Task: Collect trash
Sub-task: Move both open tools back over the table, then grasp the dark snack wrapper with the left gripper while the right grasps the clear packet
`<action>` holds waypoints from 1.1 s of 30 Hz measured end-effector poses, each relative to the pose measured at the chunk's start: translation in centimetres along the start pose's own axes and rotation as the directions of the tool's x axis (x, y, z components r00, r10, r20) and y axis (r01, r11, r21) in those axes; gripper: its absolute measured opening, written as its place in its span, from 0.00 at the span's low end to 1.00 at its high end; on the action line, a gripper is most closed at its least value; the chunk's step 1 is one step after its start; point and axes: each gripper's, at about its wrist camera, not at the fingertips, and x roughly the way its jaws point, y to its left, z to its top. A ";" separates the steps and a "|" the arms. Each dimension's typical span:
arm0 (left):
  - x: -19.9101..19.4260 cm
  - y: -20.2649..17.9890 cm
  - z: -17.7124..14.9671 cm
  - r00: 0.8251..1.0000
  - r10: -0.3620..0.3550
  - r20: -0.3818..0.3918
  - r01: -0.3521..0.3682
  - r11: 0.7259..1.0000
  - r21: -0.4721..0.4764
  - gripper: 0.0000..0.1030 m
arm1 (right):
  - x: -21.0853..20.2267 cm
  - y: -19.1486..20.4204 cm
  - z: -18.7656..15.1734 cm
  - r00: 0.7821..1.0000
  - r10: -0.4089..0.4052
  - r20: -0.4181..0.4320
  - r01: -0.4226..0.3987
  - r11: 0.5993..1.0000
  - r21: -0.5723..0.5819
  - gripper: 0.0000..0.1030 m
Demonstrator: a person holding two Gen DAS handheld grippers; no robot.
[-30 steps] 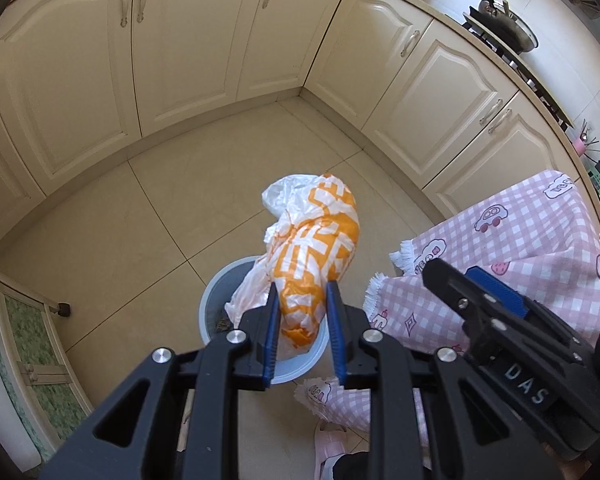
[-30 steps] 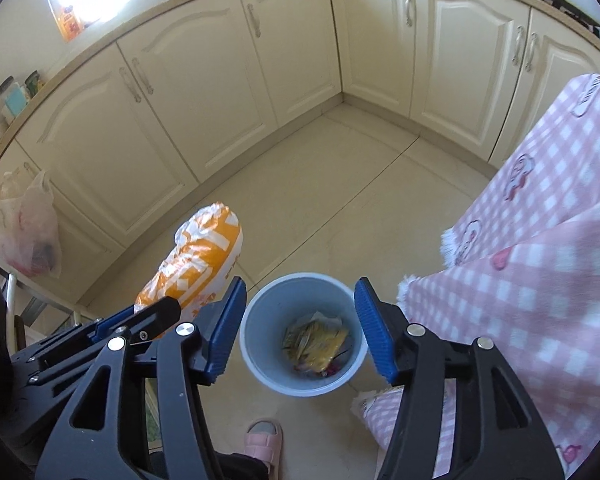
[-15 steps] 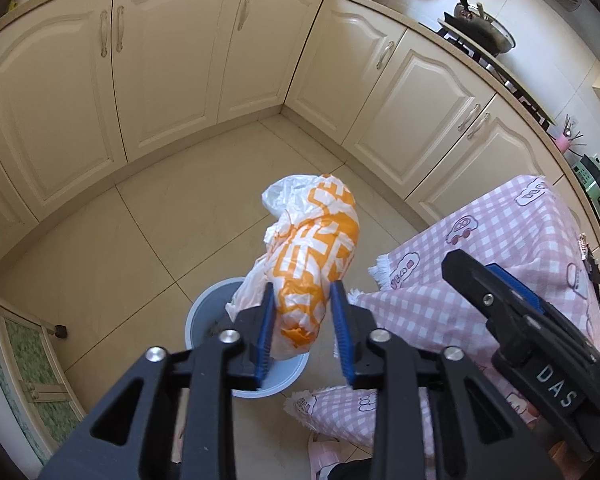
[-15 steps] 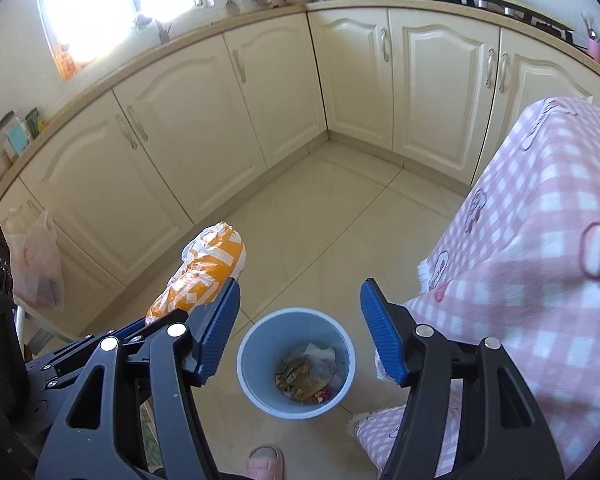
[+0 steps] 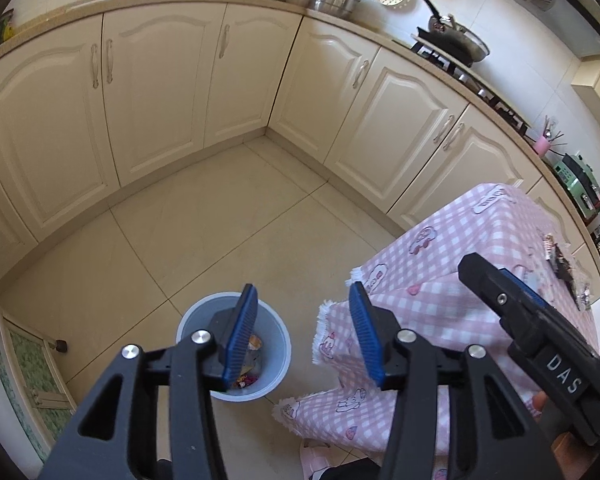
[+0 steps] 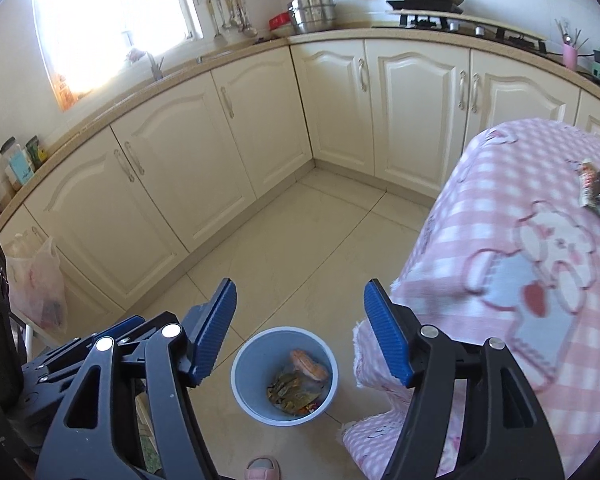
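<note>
A pale blue bin stands on the tiled floor beside the table. The orange and white plastic bag lies inside it on top of other wrappers; in the left wrist view only a scrap of the bag shows. My left gripper hangs above the bin, its jaws opening with nothing between them. My right gripper is open and empty, high over the bin. Dark snack wrappers lie on the table top.
The table under a pink checked cloth stands right of the bin. Cream cabinets line the far walls. A plastic bag hangs at the left. A pink slipper shows at the bottom edge.
The orange bag has left my left gripper's jaws and now lies in the bin. The left jaws have spread wider. Both grippers have risen, so more of the counter shows.
</note>
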 end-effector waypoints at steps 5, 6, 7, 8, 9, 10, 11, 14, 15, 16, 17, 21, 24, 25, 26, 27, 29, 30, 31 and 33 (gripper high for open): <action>-2.4 -3.9 0.2 0.998 -0.042 0.038 0.040 0.998 0.055 0.46 | -4.1 -2.3 0.7 0.997 -0.024 0.067 0.023 0.999 0.023 0.62; -2.8 -4.7 0.2 0.998 -0.052 0.044 0.049 0.997 0.067 0.46 | -4.9 -3.0 0.8 0.996 -0.031 0.082 0.028 0.999 0.030 0.62; -3.2 -6.0 0.2 0.996 -0.069 0.049 0.065 0.994 0.084 0.47 | -5.8 -3.7 0.8 0.994 -0.040 0.097 0.036 0.999 0.039 0.63; -3.4 -7.0 0.2 0.995 -0.081 0.051 0.076 0.992 0.096 0.48 | -6.7 -4.4 0.9 0.992 -0.050 0.112 0.045 0.998 0.046 0.63; -3.6 -8.2 0.1 0.994 -0.094 0.053 0.088 0.990 0.110 0.48 | -7.6 -5.3 0.9 0.990 -0.064 0.128 0.057 0.997 0.056 0.63; -3.7 -9.6 0.0 0.993 -0.109 0.053 0.101 0.986 0.131 0.49 | -8.4 -6.0 0.9 0.988 -0.074 0.139 0.066 0.996 0.064 0.63; -3.8 -10.7 -0.1 0.992 -0.118 0.052 0.109 0.983 0.148 0.49 | -9.3 -7.1 0.9 0.984 -0.091 0.153 0.080 0.994 0.076 0.64; -3.9 -14.9 -0.5 0.987 -0.153 0.040 0.141 0.967 0.210 0.51 | -11.6 -10.4 0.8 0.973 -0.149 0.178 0.130 0.985 0.113 0.65; -3.8 -16.3 -0.6 0.986 -0.163 0.035 0.151 0.962 0.230 0.51 | -12.4 -11.9 0.7 0.967 -0.172 0.186 0.149 0.980 0.134 0.65; -3.6 -18.1 -0.8 0.983 -0.179 0.026 0.167 0.953 0.253 0.52 | -13.2 -13.3 0.7 0.962 -0.197 0.191 0.169 0.974 0.154 0.65; -3.3 -19.3 -0.8 0.981 -0.191 0.018 0.179 0.947 0.268 0.52 | -13.7 -14.5 0.6 0.957 -0.217 0.193 0.186 0.968 0.169 0.65; -2.2 -24.6 -1.7 0.974 -0.227 -0.011 0.218 0.919 0.329 0.57 | -16.0 -20.5 0.3 0.928 -0.318 0.194 0.266 0.931 0.251 0.65; -1.1 -27.6 -2.0 0.970 -0.241 -0.027 0.234 0.903 0.359 0.57 | -17.0 -24.9 0.1 0.906 -0.387 0.171 0.323 0.894 0.311 0.66; -0.6 -28.3 -1.9 0.970 -0.243 -0.033 0.238 0.901 0.363 0.57 | -17.1 -26.5 0.2 0.899 -0.410 0.157 0.343 0.879 0.330 0.66; 0.0 -29.2 -1.8 0.969 -0.245 -0.042 0.243 0.898 0.367 0.57 | -17.2 -27.4 0.2 0.895 -0.420 0.150 0.352 0.871 0.341 0.66; 0.7 -29.9 -1.7 0.968 -0.247 -0.051 0.248 0.896 0.368 0.57 | -17.2 -28.6 0.3 0.890 -0.436 0.135 0.368 0.860 0.354 0.66; 2.0 -31.3 -1.4 0.965 -0.253 -0.067 0.259 0.894 0.366 0.57 | -16.8 -30.5 0.3 0.888 -0.446 0.110 0.381 0.850 0.365 0.66; 2.5 -32.0 -1.3 0.965 -0.253 -0.072 0.262 0.893 0.366 0.57 | -16.5 -31.3 0.4 0.887 -0.452 0.099 0.389 0.845 0.367 0.66; 3.2 -32.7 -1.0 0.964 -0.255 -0.079 0.266 0.892 0.365 0.57 | -16.2 -31.9 0.6 0.884 -0.460 0.086 0.402 0.840 0.365 0.66; 4.2 -33.7 -0.8 0.961 -0.260 -0.090 0.275 0.890 0.364 0.57 | -15.4 -33.0 0.9 0.882 -0.467 0.071 0.411 0.833 0.369 0.66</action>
